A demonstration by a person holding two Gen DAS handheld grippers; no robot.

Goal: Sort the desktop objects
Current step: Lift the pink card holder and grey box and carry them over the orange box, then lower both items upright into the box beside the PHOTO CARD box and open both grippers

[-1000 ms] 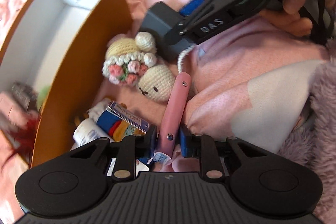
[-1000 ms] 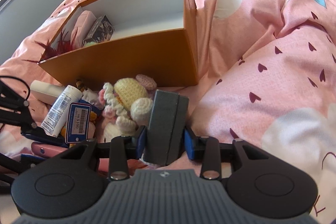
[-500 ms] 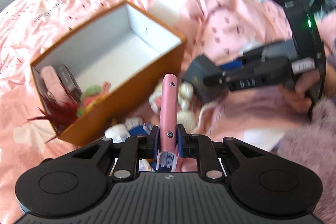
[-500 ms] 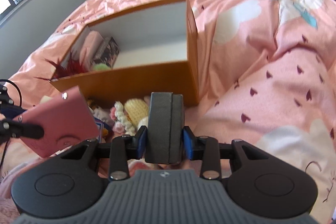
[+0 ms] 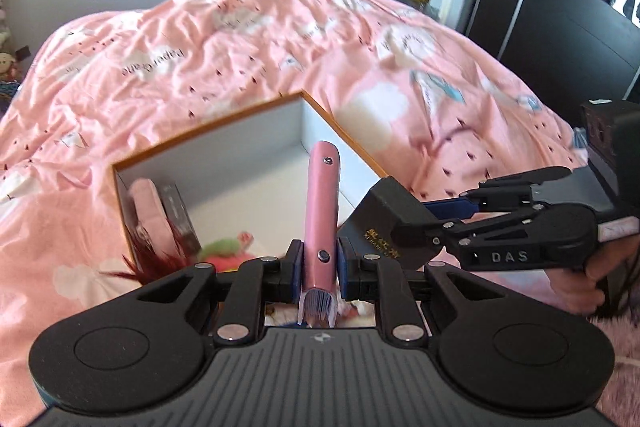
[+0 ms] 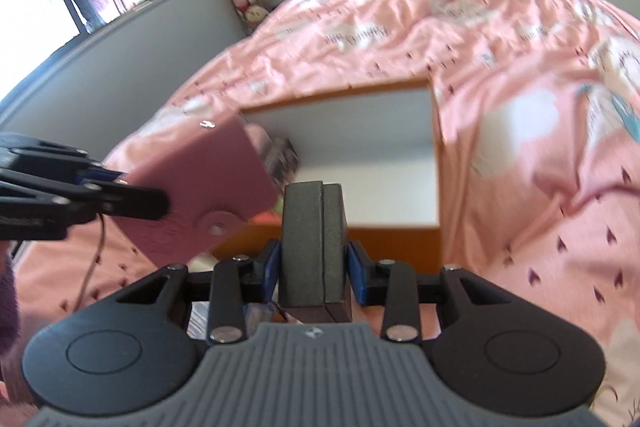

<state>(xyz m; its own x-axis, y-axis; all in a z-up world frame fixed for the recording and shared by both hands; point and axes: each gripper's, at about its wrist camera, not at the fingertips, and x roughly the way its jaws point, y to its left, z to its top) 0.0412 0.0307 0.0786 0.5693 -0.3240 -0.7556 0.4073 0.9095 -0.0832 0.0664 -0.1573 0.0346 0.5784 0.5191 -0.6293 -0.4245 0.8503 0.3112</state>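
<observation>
Pink bedspread [image 5: 248,67] everywhere, orange box [image 5: 224,143] on it already holding odds and ends. Left gripper [image 5: 318,265] is clamping a pink notebook [image 5: 322,211], right gripper [image 6: 314,267] pinching a dark grey case [image 6: 312,243], both hovering over the box.

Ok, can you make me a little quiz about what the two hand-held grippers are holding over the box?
1. True or false: the left hand-held gripper holds a pink notebook.
2. Multiple choice: the right hand-held gripper grips a
A) green ball
B) dark grey box
C) white tube
3. Fill in: the orange box sits on a ____ bedspread.

Key: 1 true; 2 B; 3 pink.
</observation>
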